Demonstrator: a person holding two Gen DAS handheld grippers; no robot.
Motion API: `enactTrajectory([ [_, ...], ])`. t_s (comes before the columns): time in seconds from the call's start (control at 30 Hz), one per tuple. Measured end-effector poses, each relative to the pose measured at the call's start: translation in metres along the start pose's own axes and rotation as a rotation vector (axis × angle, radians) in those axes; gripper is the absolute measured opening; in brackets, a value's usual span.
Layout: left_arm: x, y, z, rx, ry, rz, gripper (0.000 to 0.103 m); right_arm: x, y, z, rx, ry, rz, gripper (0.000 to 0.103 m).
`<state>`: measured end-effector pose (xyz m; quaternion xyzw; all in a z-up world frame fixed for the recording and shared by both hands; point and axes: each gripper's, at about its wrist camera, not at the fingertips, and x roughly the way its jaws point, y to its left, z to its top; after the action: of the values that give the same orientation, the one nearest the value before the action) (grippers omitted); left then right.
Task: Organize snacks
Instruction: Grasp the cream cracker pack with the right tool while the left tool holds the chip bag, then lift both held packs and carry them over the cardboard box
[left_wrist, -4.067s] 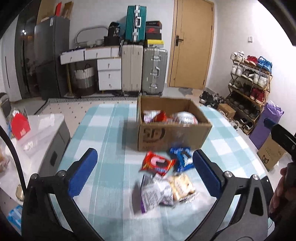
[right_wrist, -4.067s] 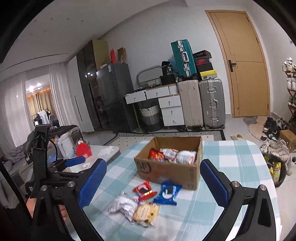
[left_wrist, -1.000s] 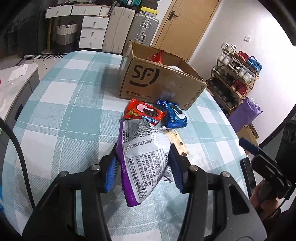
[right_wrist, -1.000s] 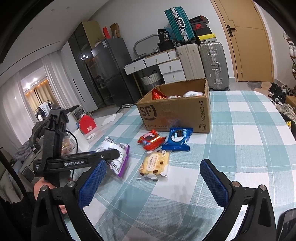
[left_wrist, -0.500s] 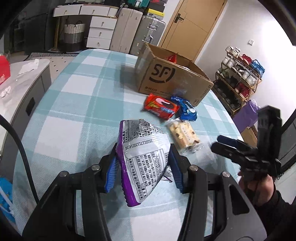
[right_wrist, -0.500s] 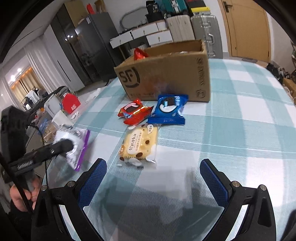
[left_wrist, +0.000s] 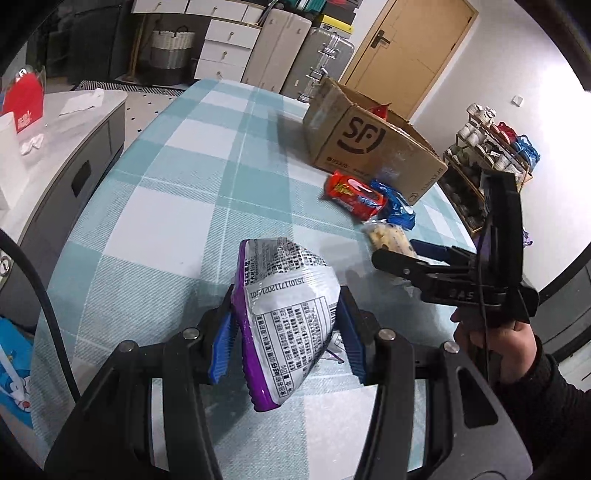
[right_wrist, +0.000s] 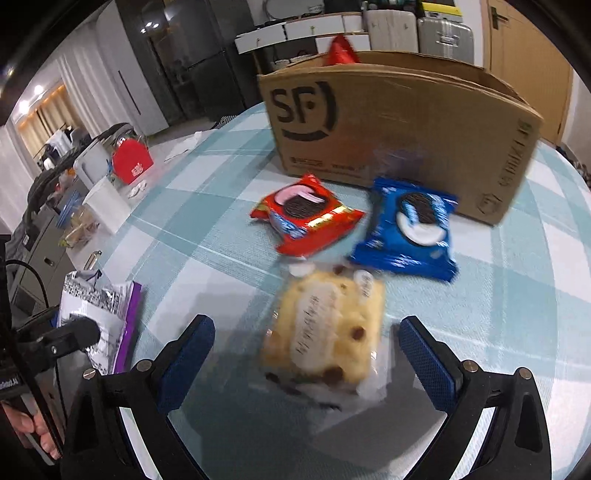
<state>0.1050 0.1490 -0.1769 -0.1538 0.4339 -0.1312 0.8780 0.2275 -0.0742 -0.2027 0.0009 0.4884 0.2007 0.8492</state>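
My left gripper (left_wrist: 286, 332) is shut on a silver and purple snack bag (left_wrist: 284, 314) and holds it above the checked table; the bag also shows in the right wrist view (right_wrist: 99, 321). My right gripper (right_wrist: 306, 347) is open, its fingers on either side of a yellow cookie pack (right_wrist: 325, 332) lying on the table. It also shows in the left wrist view (left_wrist: 406, 254). A red Oreo pack (right_wrist: 304, 218) and a blue Oreo pack (right_wrist: 410, 229) lie before the SF cardboard box (right_wrist: 388, 122), which holds snacks.
The teal checked table (left_wrist: 177, 206) drops off at its left edge beside a grey side cabinet (left_wrist: 62, 147) with a red box (left_wrist: 24, 99). Suitcases (left_wrist: 291, 51), drawers and a door stand behind. A shoe rack (left_wrist: 491, 147) is at the right.
My right gripper has dropped lower and closer, now straddling the yellow cookie pack. My left gripper has drawn back to the left with the silver bag still in it.
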Motion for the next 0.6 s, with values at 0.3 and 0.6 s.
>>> enactTrajectory([
  [0.3, 0.000, -0.003, 0.000, -0.001, 0.001, -0.010, 0.047, 0.003, 0.022, -0.002, -0.142, 0.005, -0.094, 0.059],
  [0.6, -0.005, -0.014, 0.002, 0.015, -0.006, -0.024, 0.047, -0.020, 0.011, -0.025, -0.079, -0.021, 0.002, 0.058],
])
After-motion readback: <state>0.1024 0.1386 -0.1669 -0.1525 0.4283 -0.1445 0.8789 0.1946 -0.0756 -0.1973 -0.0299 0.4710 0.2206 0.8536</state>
